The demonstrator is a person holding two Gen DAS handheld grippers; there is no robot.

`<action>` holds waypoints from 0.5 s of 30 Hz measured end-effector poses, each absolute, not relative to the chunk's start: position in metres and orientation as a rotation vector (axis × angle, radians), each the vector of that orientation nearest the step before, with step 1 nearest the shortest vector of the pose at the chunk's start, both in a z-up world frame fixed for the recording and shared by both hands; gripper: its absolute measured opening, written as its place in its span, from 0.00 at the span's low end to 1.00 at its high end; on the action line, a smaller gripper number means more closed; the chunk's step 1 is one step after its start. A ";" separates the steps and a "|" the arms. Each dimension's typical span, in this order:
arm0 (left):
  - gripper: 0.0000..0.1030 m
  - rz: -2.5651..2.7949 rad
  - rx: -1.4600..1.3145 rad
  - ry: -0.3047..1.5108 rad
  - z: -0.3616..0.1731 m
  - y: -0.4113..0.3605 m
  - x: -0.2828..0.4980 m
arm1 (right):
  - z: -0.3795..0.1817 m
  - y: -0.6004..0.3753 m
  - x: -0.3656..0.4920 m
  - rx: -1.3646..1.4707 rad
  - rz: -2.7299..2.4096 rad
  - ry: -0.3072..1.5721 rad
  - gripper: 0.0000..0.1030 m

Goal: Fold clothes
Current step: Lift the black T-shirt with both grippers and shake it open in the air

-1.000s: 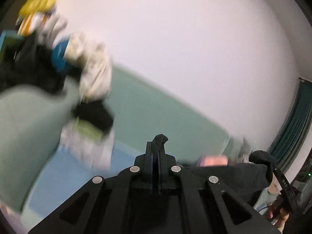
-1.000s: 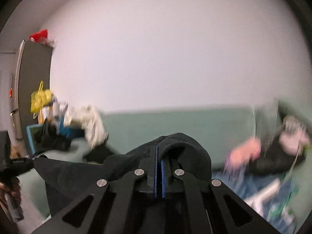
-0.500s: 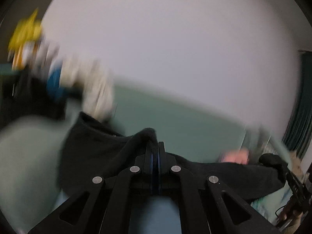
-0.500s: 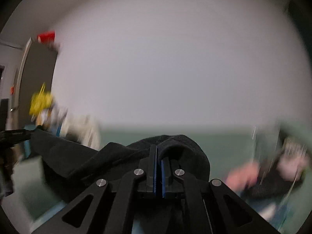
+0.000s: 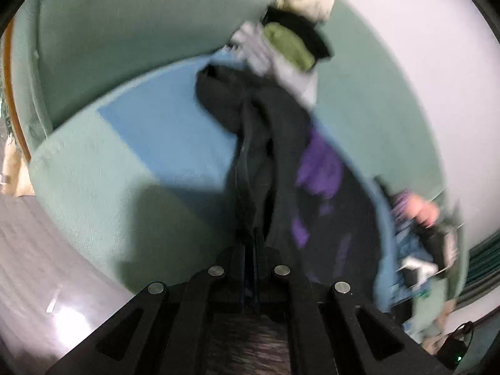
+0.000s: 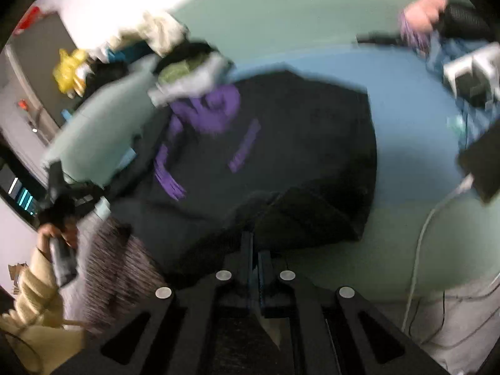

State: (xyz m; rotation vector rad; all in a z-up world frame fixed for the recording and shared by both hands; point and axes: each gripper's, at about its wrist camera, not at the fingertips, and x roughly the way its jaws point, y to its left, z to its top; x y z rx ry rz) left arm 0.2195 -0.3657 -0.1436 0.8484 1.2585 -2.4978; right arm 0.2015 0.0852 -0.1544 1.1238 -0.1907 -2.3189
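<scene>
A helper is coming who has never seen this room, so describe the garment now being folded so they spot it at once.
Find the green sofa with the blue cover. Spread across that cover lies a black sweatshirt, next to a heap of pale and green clothes. It alone carries a purple print on its front.

Our left tool (image 5: 249, 243) is matt black, with two thin flat fingers (image 5: 243, 218) that show a blue strip along their inner faces. Behind them the frame spreads into angled struts with triangular cut-outs, and four round silver screws (image 5: 216, 271) sit in a row across it. Our right tool (image 6: 253, 250) has the same build: black fingers edged in blue, four silver screws (image 6: 223, 275), open struts. In the right wrist view our left hand (image 6: 50, 237) wears a cream ribbed knitted sleeve (image 6: 34, 287) and grips a dark handle (image 6: 62, 262).
</scene>
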 end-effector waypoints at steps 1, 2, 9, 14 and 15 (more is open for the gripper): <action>0.03 -2.530 0.784 1.280 -0.130 -0.366 0.224 | -0.131 0.090 0.207 1.041 -2.322 -0.217 0.00; 0.03 -2.559 0.724 1.297 -0.117 -0.366 0.229 | -0.108 0.096 0.214 0.944 -2.319 -0.255 0.00; 0.03 -2.610 0.727 1.154 -0.079 -0.356 0.240 | -0.062 0.114 0.228 0.882 -2.387 -0.156 0.10; 0.03 -2.486 0.860 1.126 -0.109 -0.355 0.237 | -0.171 0.103 0.174 1.474 -2.156 -0.381 0.53; 0.03 -2.462 0.885 1.110 -0.113 -0.355 0.238 | -0.184 0.105 0.167 1.538 -2.111 -0.460 0.55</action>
